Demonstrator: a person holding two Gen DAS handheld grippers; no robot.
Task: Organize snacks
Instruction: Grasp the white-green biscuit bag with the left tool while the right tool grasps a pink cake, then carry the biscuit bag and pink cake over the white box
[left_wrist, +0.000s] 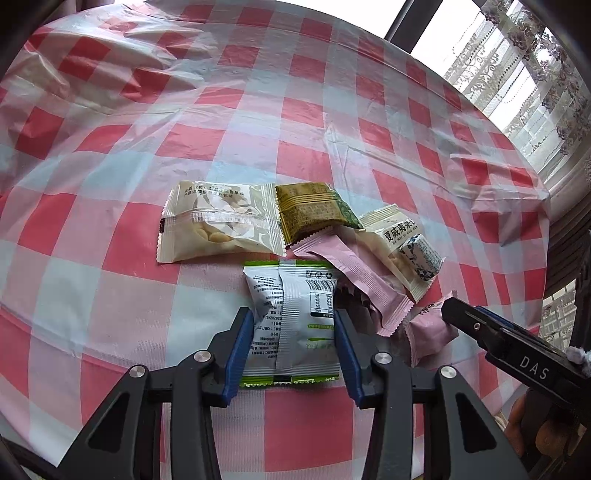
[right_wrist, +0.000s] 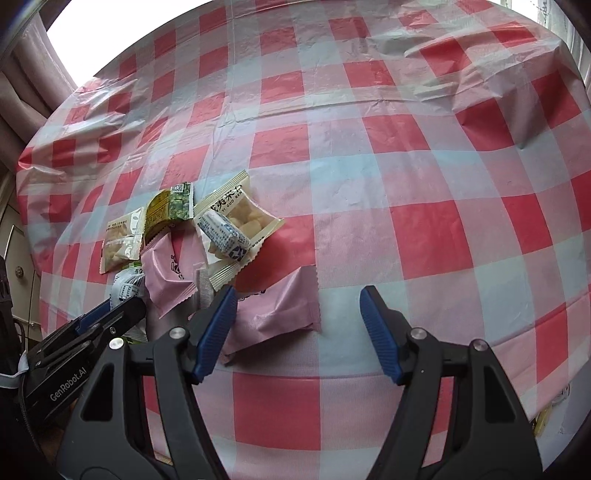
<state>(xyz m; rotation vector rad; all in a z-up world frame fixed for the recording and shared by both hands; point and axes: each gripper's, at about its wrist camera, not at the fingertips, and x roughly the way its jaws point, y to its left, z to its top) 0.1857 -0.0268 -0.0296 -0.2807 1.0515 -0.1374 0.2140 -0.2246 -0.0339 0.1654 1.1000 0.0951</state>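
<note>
A white packet with green edges (left_wrist: 295, 317) lies on the checked tablecloth (left_wrist: 110, 240), and my left gripper (left_wrist: 293, 314) is shut on it, a blue pad pressing each side. Behind it lie a cream nut packet (left_wrist: 218, 221), an olive-green packet (left_wrist: 314, 210), a long pink packet (left_wrist: 354, 277), a second cream packet (left_wrist: 388, 236) and a small white-and-blue candy (left_wrist: 424, 258). My right gripper (right_wrist: 299, 291) stands open just above a loose pink packet (right_wrist: 277, 310), its left finger over the packet's left edge. The left gripper's finger (right_wrist: 122, 310) shows at the left of the right wrist view.
The snack pile (right_wrist: 184, 236) sits left of centre in the right wrist view. The wrinkled cloth runs far to the right and back (right_wrist: 443, 184). Curtained windows (left_wrist: 517, 74) stand beyond the table's right edge. A hand (left_wrist: 535, 424) holds the right gripper.
</note>
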